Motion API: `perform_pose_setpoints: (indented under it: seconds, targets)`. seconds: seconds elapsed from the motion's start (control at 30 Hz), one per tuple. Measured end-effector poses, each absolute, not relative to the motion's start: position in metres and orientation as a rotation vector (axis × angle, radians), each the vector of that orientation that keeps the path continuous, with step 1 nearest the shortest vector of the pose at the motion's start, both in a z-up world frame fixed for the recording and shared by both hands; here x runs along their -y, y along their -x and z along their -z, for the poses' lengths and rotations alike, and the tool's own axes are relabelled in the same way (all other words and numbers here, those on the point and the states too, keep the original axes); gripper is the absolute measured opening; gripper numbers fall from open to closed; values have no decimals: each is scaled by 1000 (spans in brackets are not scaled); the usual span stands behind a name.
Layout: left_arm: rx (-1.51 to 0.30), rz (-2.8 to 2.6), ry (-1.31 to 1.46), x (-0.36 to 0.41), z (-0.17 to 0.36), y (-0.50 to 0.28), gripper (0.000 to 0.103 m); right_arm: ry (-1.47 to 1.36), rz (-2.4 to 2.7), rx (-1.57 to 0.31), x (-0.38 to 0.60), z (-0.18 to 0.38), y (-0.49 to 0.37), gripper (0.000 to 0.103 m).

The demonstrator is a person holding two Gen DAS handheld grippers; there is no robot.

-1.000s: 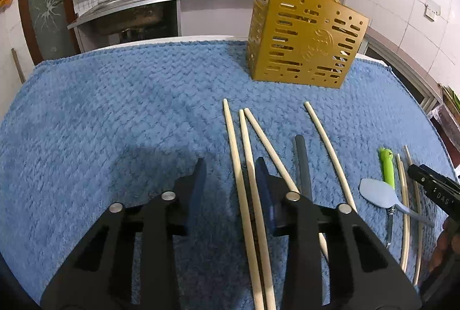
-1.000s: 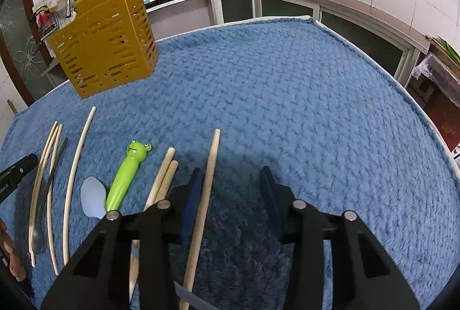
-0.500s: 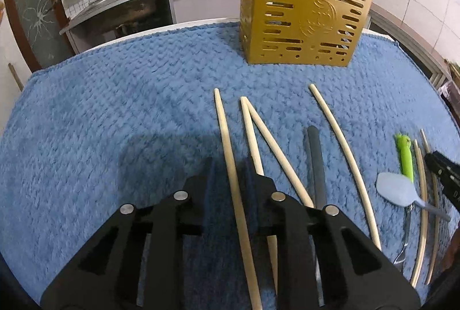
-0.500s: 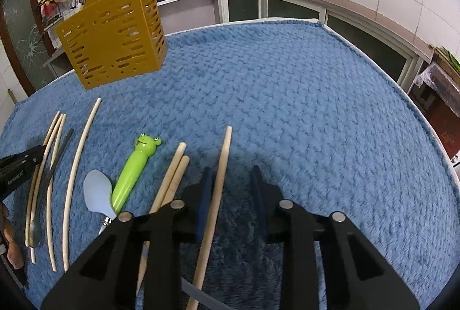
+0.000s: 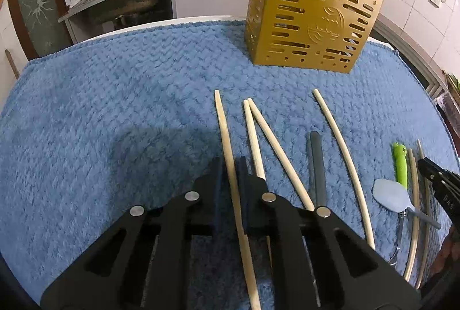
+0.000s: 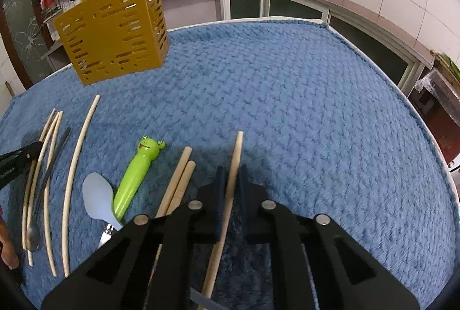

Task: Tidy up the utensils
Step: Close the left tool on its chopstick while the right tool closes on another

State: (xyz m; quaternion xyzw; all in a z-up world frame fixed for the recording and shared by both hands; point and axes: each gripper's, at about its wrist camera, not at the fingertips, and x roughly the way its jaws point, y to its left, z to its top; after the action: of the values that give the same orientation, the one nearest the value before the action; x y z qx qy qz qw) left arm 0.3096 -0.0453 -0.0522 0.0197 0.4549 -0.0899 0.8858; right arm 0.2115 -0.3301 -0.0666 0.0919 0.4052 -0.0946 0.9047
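A light wooden chopstick [image 5: 222, 120] lies on the blue towel [image 5: 115, 109] and runs between the fingers of my left gripper [image 5: 230, 163]. Its jaws are closing, and the pads press on the stick's sides. My right gripper [image 6: 231, 170] is closing the same way on another chopstick [image 6: 238, 146], pads against it. The golden slotted utensil holder [image 5: 310, 22] stands upright at the far side of the towel. Between the two grippers lie more chopsticks [image 5: 258, 137], a dark grey handle [image 5: 316, 166] and a green frog-handled spoon [image 6: 138, 175].
Two thicker chopsticks [image 6: 181, 175] lie just left of my right gripper. A long curved chopstick [image 6: 77, 155] and several thin ones [image 6: 49, 143] lie further left. The towel's right half [image 6: 316, 109] holds nothing. Kitchen counters and a stove are behind the table.
Both grippers went from wide open to shut, each on one chopstick. The left one also shifted onto the leftmost chopstick. Both chopsticks still lie on the towel.
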Motion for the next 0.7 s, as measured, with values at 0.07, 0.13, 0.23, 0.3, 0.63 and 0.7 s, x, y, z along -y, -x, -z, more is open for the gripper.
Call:
perform_pose_setpoints:
  seconds: [0.07,0.13,0.23,0.3,0.63,0.7]
  targets:
    - [-954,182,-47,47,52,-311,9,-187,190,-847,331,66,-214,10]
    - [-957,174,-69,50,52,-312,10,-181,197,-848,330,67,-217,10]
    - [-961,163,-85,55,52,-316,10,-169,206,-846,328,67,-220,10]
    - [-961,161,-89,56,51,-316,10,-180,203,-843,330,67,-220,9]
    - [-920,213,-11,42,39,-306,4,-246,168,-735,341,51,-203,6]
    - [-898,226,6,40,33,-300,4,-283,145,-700,347,45,-196,6]
